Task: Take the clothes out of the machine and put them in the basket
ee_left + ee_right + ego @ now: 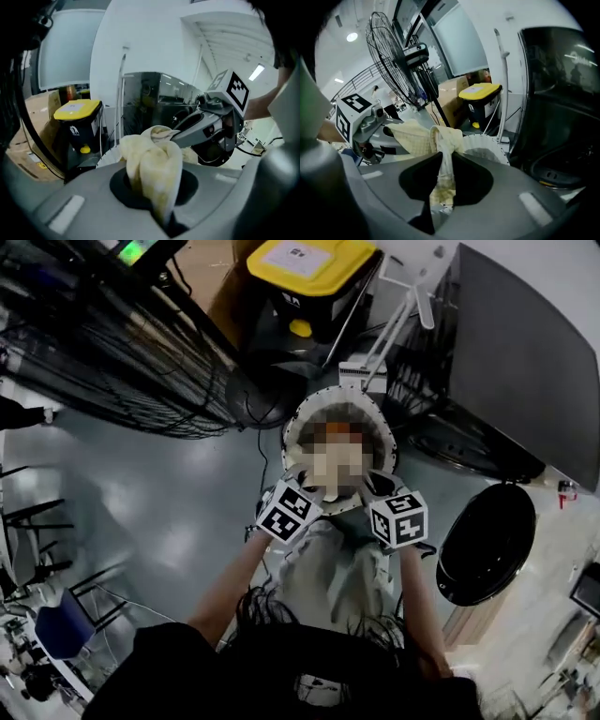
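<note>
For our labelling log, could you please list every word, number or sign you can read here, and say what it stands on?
Nothing can be quoted with confidence.
White label on the bin's yellow lid: too small to read.
White mark on the bin's front: blurred, unreadable.
Faint lettering on the dark machine: too blurred to read.
Marker cubes: black-and-white patterns, no words.

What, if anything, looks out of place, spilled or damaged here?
Nothing stands out. The left gripper and the right gripper are both shut on one pale yellow cloth, held above the white laundry basket, which fits the task.
</note>
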Demonstrator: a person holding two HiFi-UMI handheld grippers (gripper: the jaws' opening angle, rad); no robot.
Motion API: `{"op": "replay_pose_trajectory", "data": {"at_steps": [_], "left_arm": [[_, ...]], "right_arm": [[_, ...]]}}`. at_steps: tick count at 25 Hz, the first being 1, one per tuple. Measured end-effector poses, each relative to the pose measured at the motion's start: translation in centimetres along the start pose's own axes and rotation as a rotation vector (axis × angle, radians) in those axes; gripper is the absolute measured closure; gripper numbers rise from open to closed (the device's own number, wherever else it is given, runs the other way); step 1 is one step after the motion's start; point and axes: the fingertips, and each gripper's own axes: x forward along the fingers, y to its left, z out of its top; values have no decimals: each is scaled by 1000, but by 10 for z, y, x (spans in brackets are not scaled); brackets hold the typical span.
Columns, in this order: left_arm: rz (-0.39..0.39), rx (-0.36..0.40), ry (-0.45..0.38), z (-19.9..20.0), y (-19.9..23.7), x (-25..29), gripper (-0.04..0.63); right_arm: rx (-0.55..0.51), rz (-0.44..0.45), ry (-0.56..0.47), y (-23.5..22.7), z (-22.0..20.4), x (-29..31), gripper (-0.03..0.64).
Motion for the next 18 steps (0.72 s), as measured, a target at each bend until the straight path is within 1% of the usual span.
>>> {"op": "replay_pose_trajectory", "data": {"at_steps": [5,7,11,12,13,14,15,16,17,18], "left_arm": [[-17,-55,129,-58,3,60,583],[-22,-59,171,-79,4,76,583],[-5,-73,252,-111,14,101,576],[-6,-78,271,-117,15,104,517],[-11,-77,286,-121,15,106,430],[-17,-70,295,-125,14,107,384],[-22,-61,299,-128,14,108,352],[-24,-55,302,-131,15,107,348],[-24,-55,304,-133,17,106,343],[-23,-59,303,-134,18,103,323]], "right_arm": [[63,-43,80,-26,-55,47,534],[87,-50,106,-30,-74,63,534],[115,-61,123,-42,-96,92,532],[116,-66,123,-45,-100,98,527],[118,-68,126,-46,-103,102,503],[124,-66,130,-46,-106,105,427],[138,-62,135,-45,-109,107,343],[157,-59,135,-44,-110,108,318],[177,-57,130,-43,-110,109,318],[194,-55,122,-42,-109,108,318]]}}
